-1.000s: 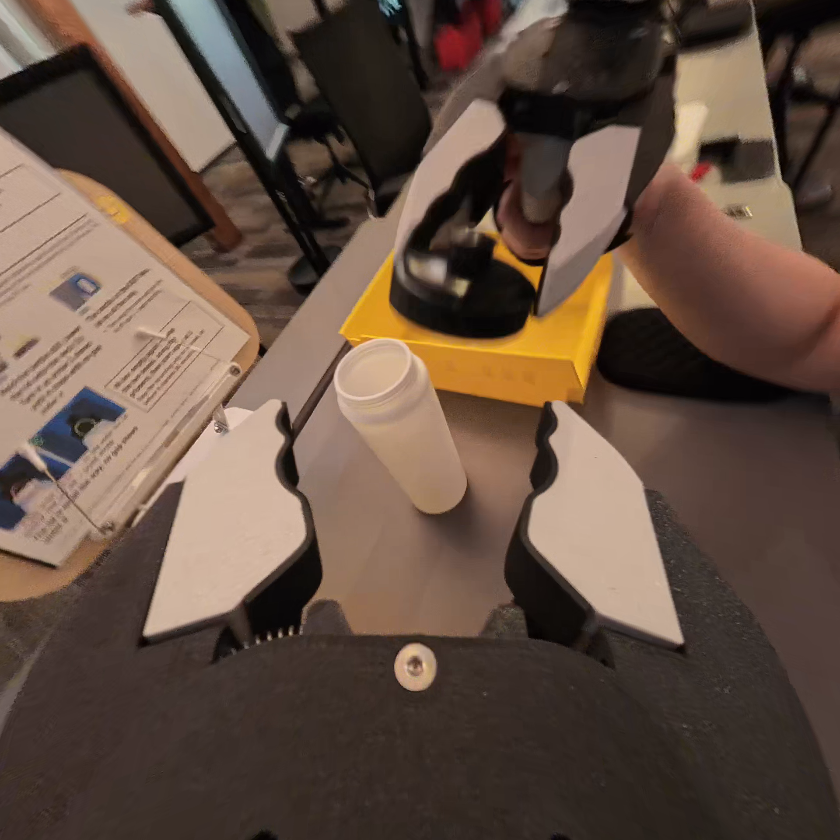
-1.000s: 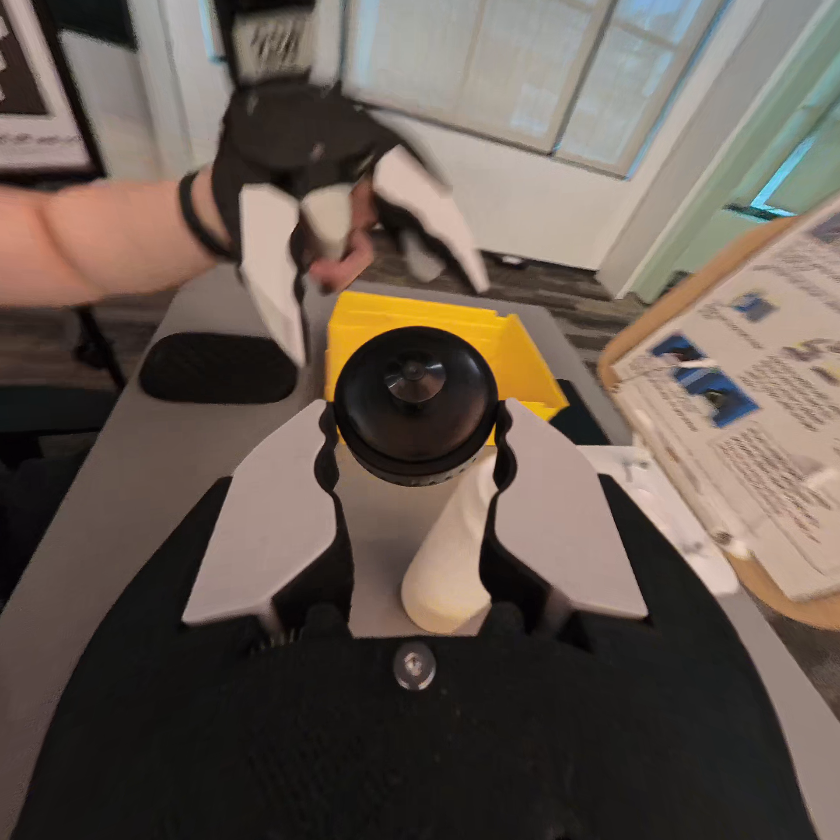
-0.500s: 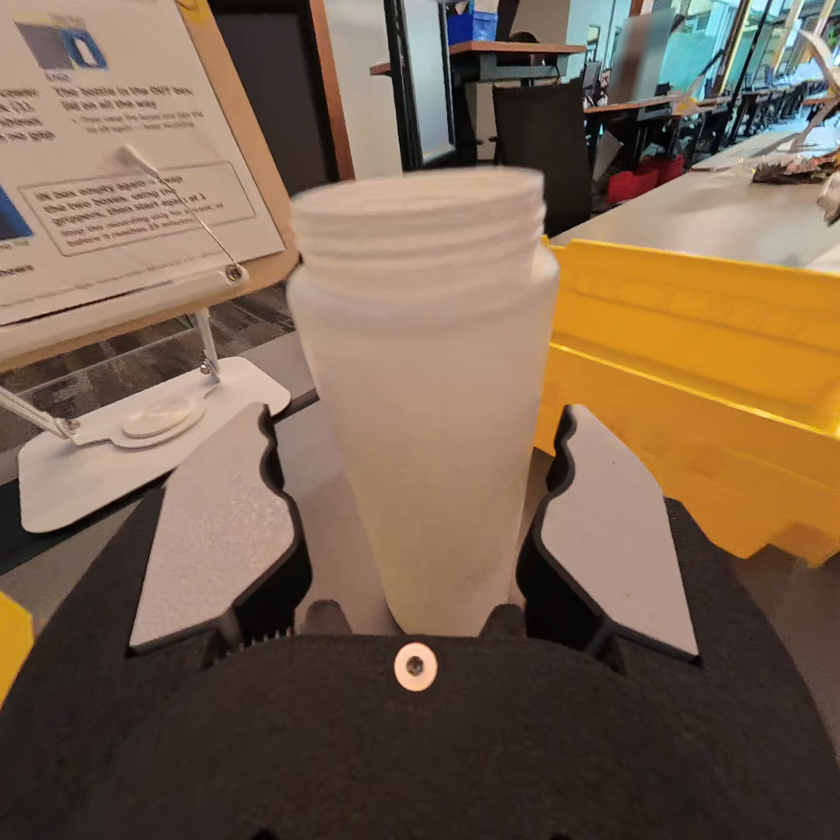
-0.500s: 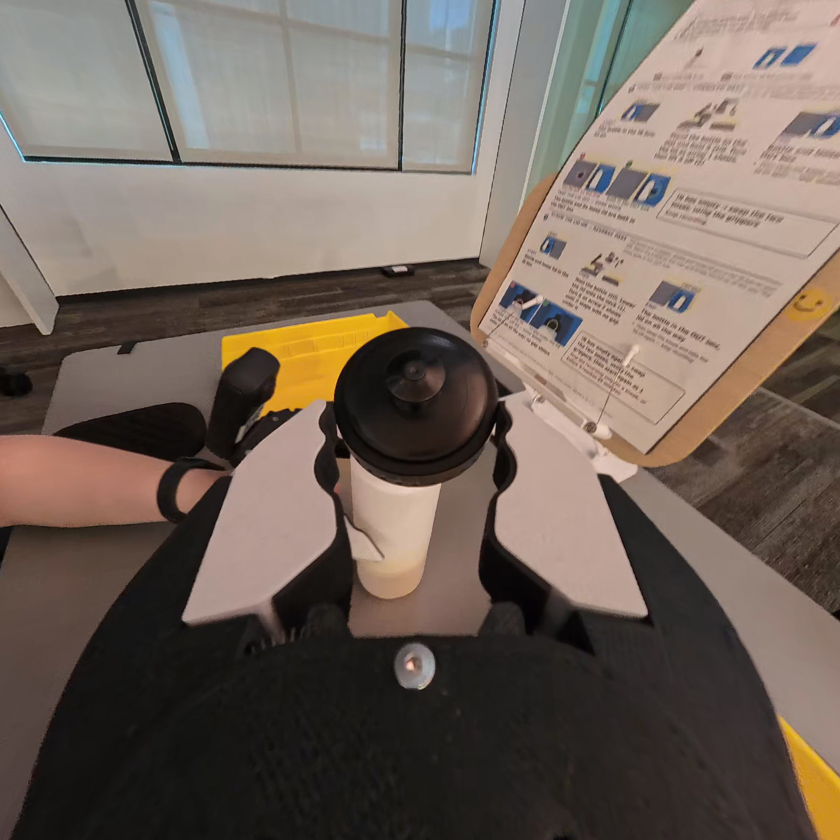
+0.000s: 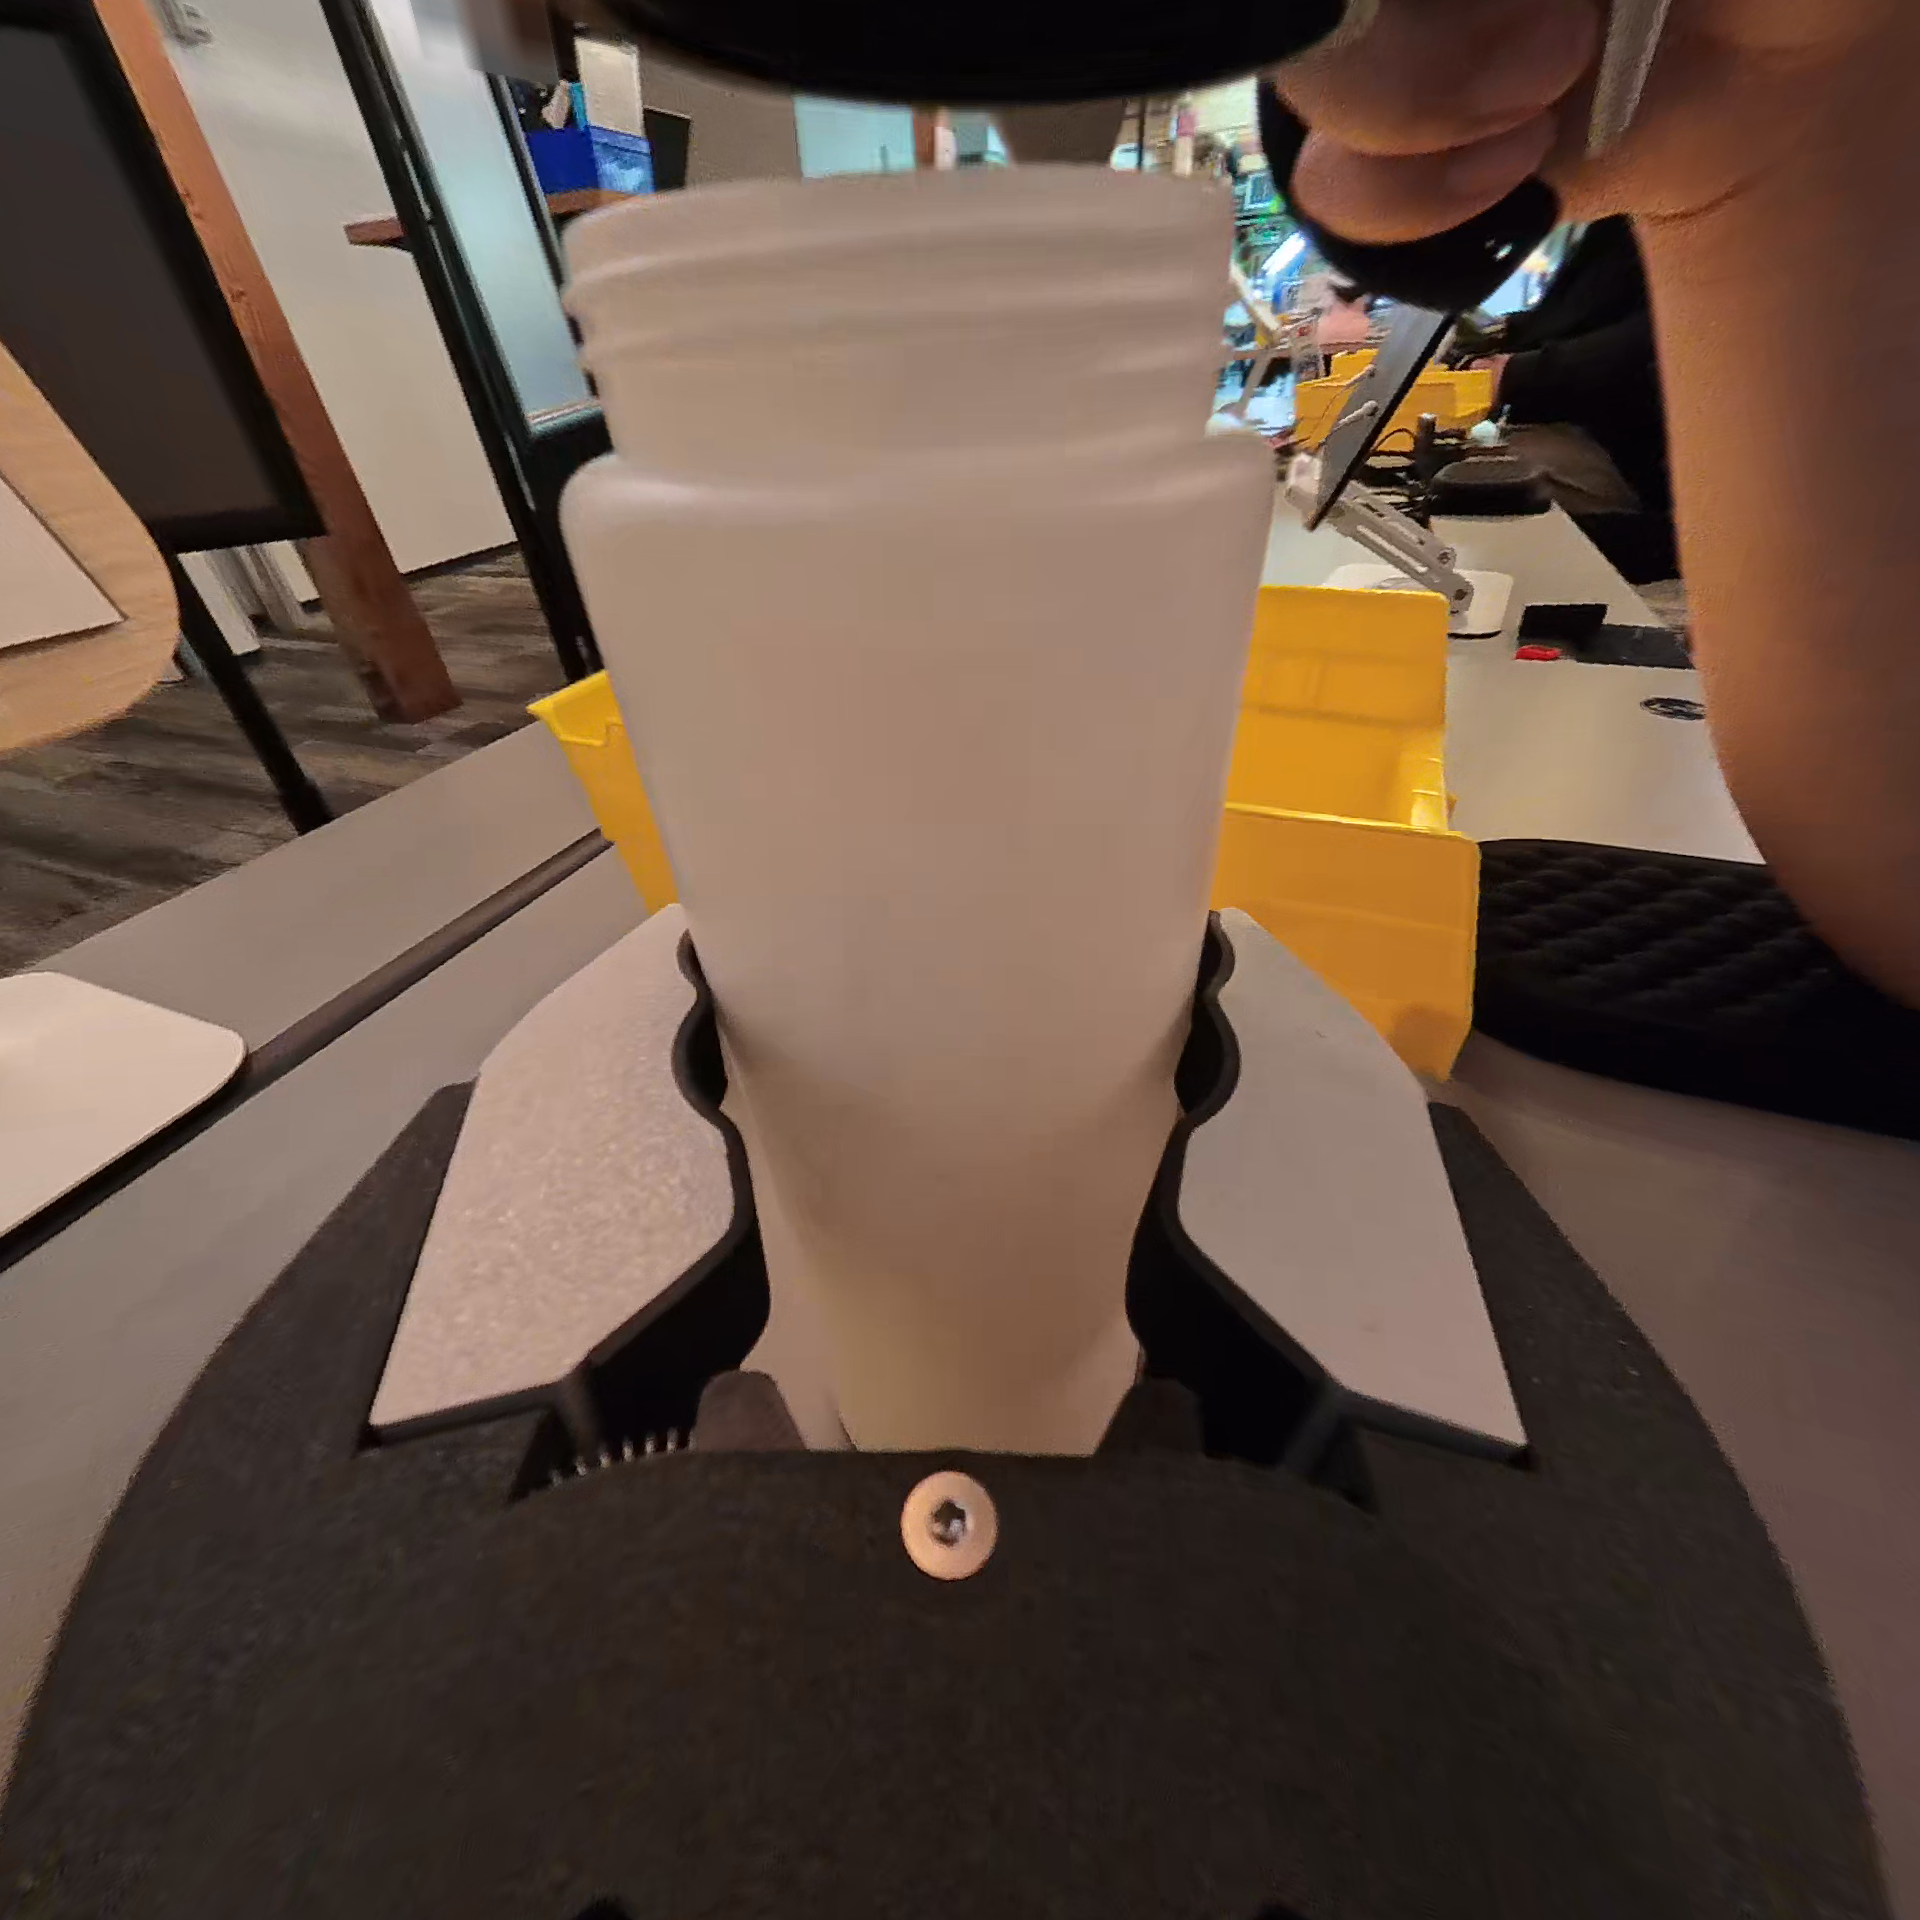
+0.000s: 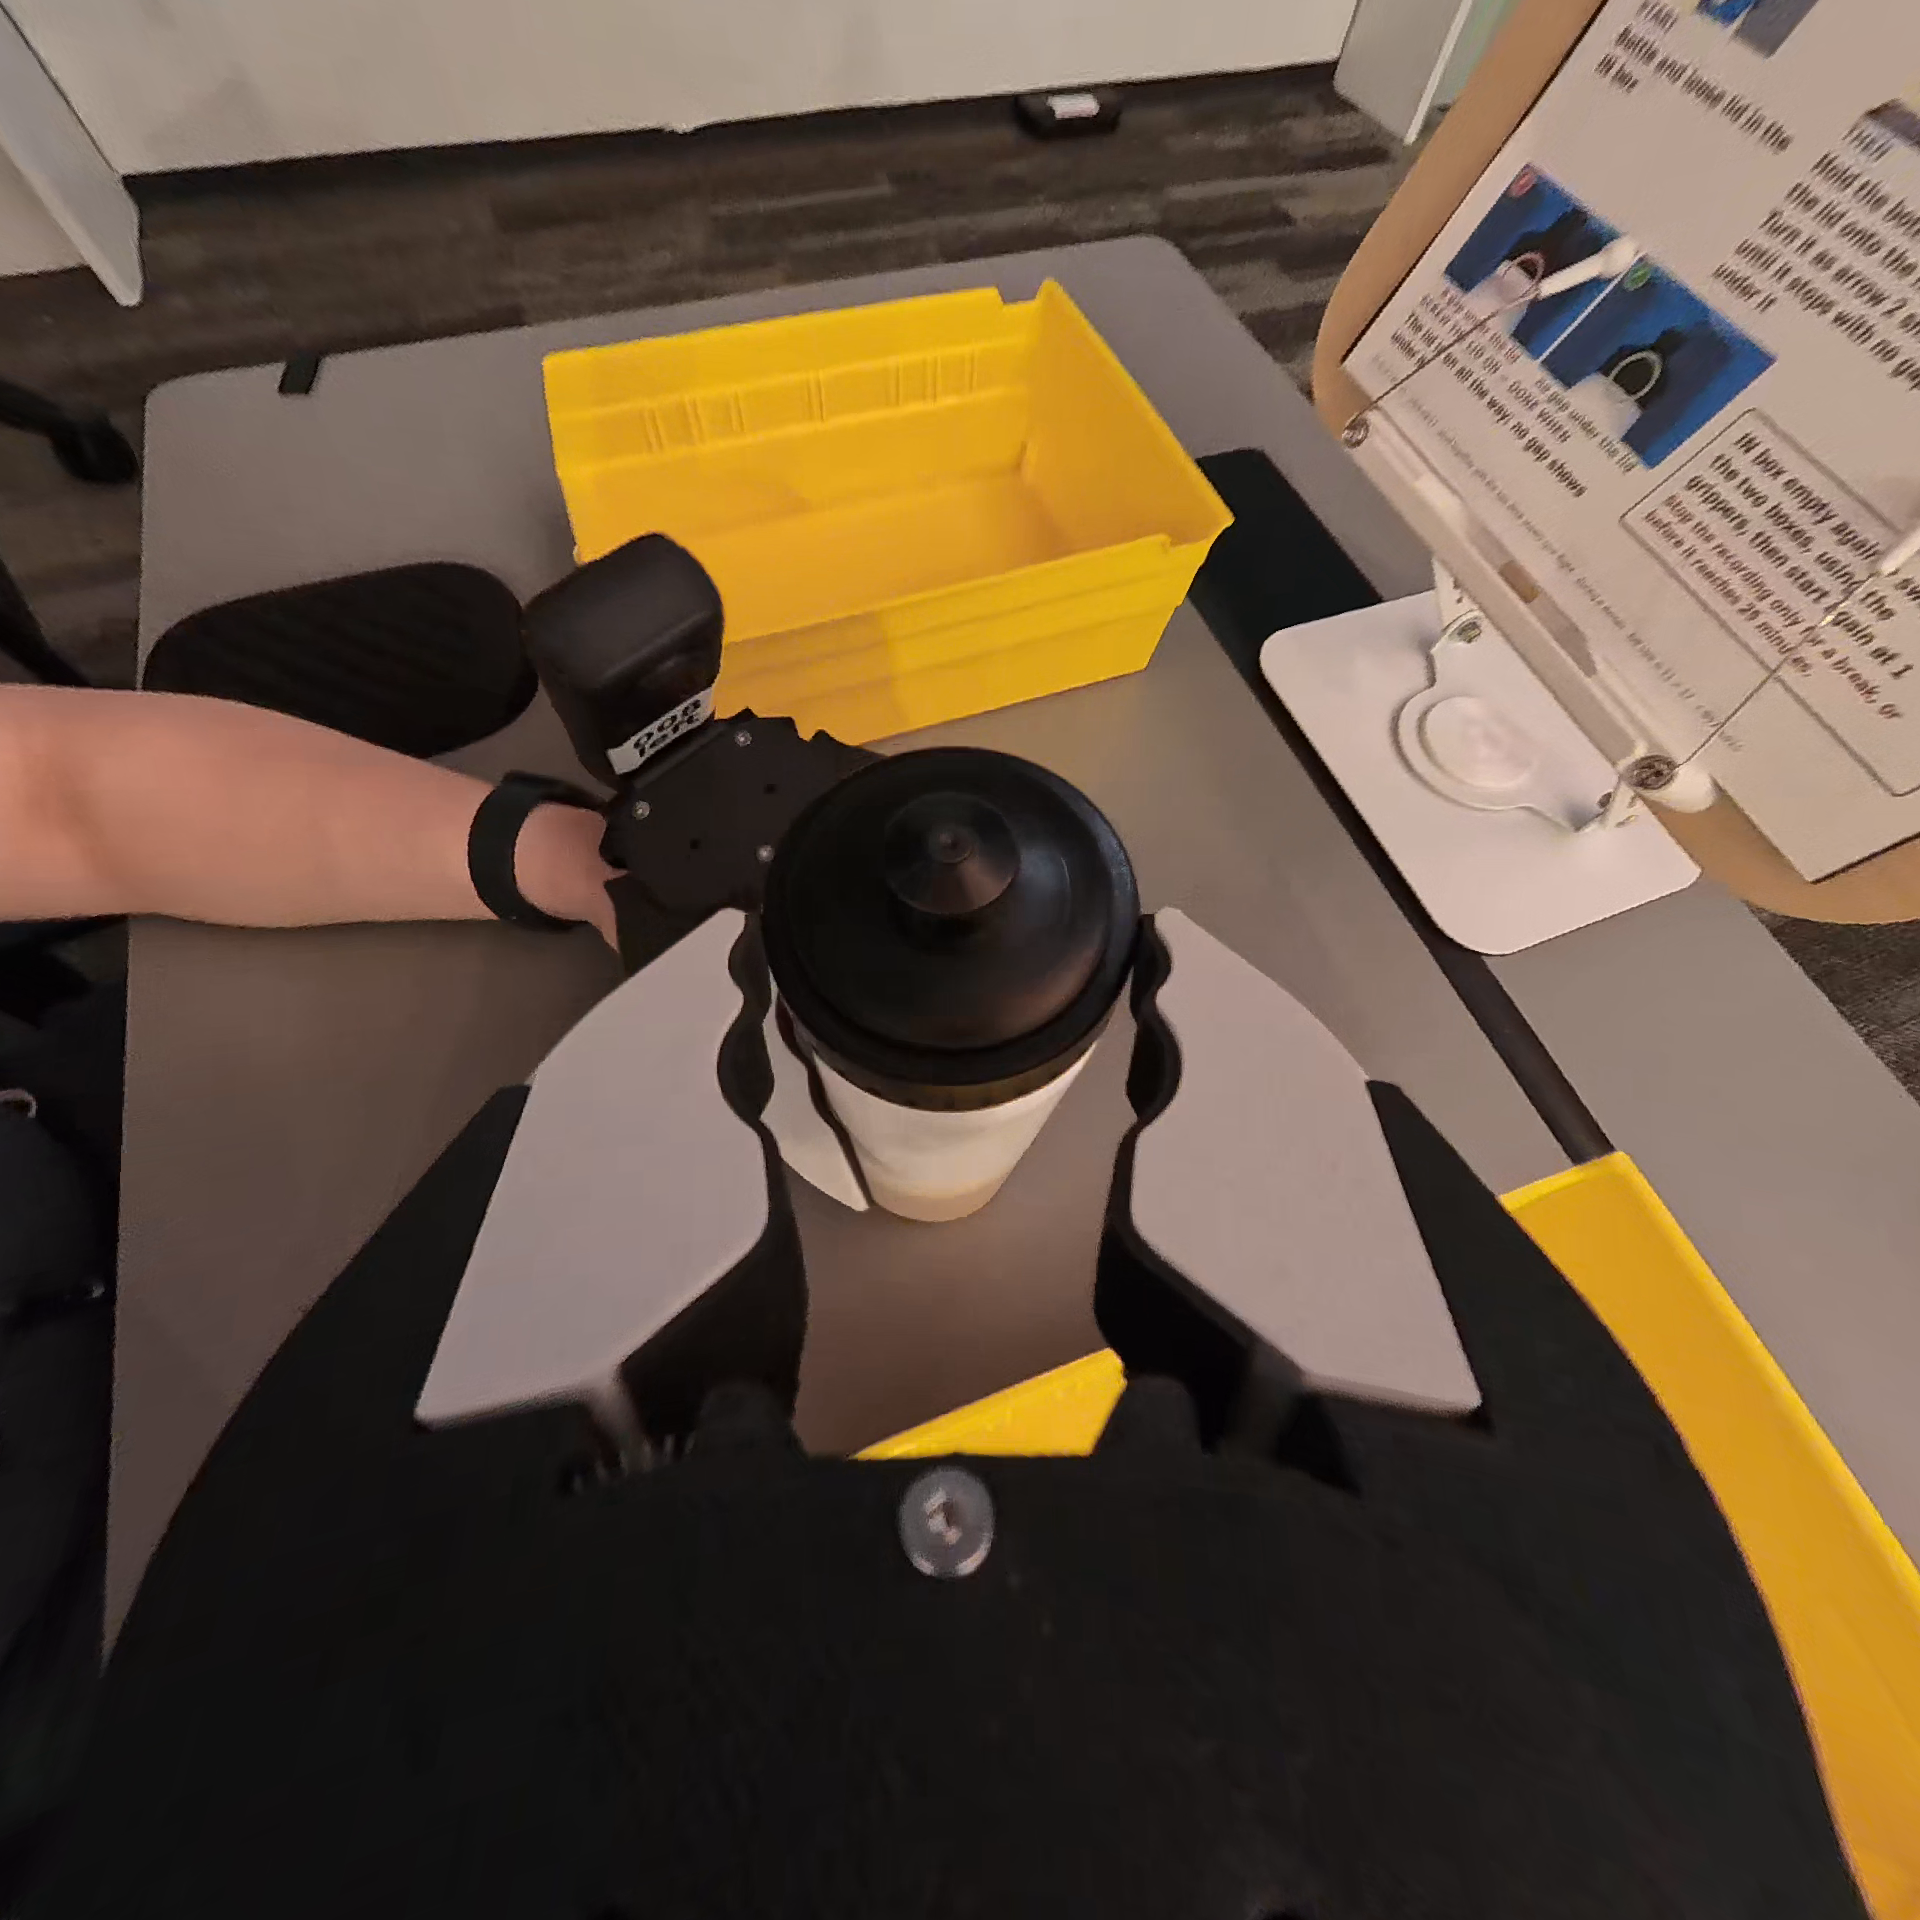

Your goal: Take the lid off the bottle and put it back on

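Note:
The white bottle [image 5: 925,727] stands upright on the grey table [image 5: 312,935] with its threaded neck open. My left gripper [image 5: 951,966] is shut on its lower body, with both pads pressed against its sides. My right gripper [image 6: 940,956] is shut on the black lid [image 6: 945,904] and holds it directly over the bottle's mouth. In the left wrist view the lid [image 5: 935,42] shows at the top edge, a small gap above the neck. In the right wrist view the bottle's body [image 6: 935,1143] shows under the lid, and the left gripper [image 6: 707,821] reaches in from the left.
An empty yellow bin [image 6: 883,499] stands behind the bottle and also shows in the left wrist view [image 5: 1340,831]. A second yellow bin [image 6: 1714,1455] is near the right gripper. An instruction board on a white stand [image 6: 1507,748] is at the right. A black pad [image 6: 332,655] lies at the left.
My left gripper came down around the free-standing bottle and closed its pads on it. My right gripper carried the lid from near the yellow bin to just above the bottle's mouth.

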A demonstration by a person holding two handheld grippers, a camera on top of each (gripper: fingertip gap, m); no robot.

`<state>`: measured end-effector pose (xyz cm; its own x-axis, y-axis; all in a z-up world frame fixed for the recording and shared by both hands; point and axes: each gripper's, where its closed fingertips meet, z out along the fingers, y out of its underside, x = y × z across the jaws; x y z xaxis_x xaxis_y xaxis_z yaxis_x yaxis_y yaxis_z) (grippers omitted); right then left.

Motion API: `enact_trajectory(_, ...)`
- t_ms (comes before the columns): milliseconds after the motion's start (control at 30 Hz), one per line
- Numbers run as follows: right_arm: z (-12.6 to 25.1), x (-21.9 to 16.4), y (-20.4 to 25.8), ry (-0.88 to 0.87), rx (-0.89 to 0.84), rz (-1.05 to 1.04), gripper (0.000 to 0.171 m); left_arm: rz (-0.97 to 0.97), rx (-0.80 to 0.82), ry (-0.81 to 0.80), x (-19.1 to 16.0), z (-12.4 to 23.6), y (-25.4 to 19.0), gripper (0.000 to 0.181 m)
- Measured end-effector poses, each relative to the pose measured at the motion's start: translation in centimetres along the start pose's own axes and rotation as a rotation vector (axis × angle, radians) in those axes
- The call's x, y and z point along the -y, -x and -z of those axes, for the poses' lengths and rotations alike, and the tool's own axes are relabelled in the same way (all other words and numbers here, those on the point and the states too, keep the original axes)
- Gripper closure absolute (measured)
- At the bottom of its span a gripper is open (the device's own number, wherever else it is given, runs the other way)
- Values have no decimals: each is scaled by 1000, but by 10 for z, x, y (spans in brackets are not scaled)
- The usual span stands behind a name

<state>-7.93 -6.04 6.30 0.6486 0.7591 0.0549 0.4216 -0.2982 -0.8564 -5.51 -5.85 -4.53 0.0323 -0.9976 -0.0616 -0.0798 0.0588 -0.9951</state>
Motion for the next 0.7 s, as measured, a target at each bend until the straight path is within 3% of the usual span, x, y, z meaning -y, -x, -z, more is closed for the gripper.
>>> enact_trajectory(400, -12, -13, 3, 123, 150, 76, 103, -8, -64, 7, 0, -5, -10, 94)
enact_trajectory(700, -7, -16, 5, 56, 256, 180, 103, -8, -99, -1, 0, -5, -12, 95)
